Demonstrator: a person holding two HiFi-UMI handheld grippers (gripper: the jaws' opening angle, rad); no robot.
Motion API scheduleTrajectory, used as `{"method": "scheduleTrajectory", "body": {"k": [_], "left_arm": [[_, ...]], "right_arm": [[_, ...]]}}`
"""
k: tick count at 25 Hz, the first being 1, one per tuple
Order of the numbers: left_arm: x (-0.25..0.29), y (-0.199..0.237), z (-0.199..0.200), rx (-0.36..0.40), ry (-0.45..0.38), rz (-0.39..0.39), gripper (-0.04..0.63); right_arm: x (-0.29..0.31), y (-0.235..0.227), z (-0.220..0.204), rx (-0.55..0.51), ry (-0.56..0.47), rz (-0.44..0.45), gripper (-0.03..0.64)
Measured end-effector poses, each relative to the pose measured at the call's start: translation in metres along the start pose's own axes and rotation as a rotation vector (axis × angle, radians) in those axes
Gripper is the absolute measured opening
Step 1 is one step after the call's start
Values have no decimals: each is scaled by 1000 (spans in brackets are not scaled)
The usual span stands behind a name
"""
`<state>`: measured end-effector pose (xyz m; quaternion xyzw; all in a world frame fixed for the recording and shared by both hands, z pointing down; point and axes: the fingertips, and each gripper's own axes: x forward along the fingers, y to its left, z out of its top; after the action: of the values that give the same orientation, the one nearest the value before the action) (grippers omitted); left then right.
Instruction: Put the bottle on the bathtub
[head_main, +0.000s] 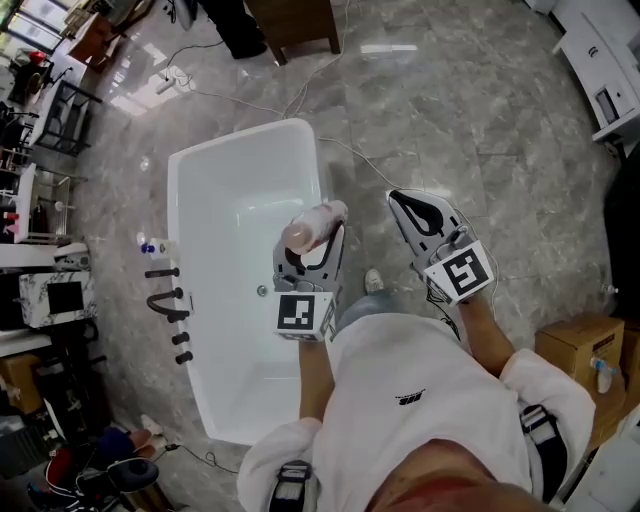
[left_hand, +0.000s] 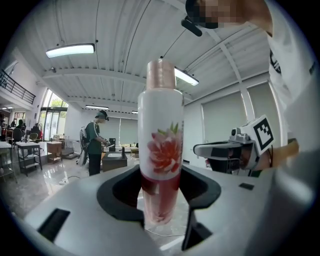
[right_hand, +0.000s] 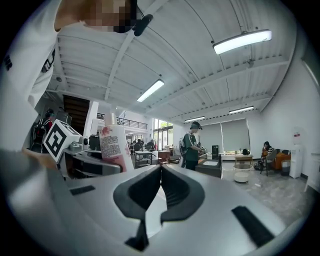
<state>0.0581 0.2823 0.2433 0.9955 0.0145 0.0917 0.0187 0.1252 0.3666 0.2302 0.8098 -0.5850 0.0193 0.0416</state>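
Note:
A white bottle (head_main: 312, 226) with a pink cap and a red flower print stands upright in my left gripper (head_main: 318, 238), which is shut on its lower part. It hangs over the right rim of the white bathtub (head_main: 215, 190). In the left gripper view the bottle (left_hand: 161, 150) fills the middle, clamped between the dark pads (left_hand: 125, 200) of the left gripper (left_hand: 162, 205). My right gripper (head_main: 398, 202) is to the right of the tub, over the floor, shut and empty. In the right gripper view the right gripper (right_hand: 160, 175) has its jaws touching, and the bottle (right_hand: 114, 145) shows at the left.
Black taps (head_main: 166, 300) and a small blue bottle (head_main: 148, 245) stand by the tub's left rim. A cable (head_main: 350, 150) runs across the marble floor. A cardboard box (head_main: 580, 350) sits at the right, shelves (head_main: 40, 110) at the left. A person in green (left_hand: 94, 142) stands far off.

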Motion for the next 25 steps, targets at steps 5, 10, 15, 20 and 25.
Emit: {"method": "scheduleTrajectory", "body": {"k": [5, 10, 15, 20, 25], "left_arm": [[39, 32, -3, -5, 5, 19, 222], [73, 54, 4, -19, 10, 27, 222], [108, 79, 10, -29, 7, 66, 222], [150, 113, 7, -28, -7, 152, 222], [185, 144, 21, -60, -14, 277, 222]], "right_arm": [[40, -27, -5, 2, 3, 8, -5], [71, -57, -8, 12, 15, 17, -5], [115, -83, -10, 14, 8, 76, -5], [174, -121, -11, 4, -12, 185, -5], [234, -150, -4, 1, -21, 333, -5]]}}
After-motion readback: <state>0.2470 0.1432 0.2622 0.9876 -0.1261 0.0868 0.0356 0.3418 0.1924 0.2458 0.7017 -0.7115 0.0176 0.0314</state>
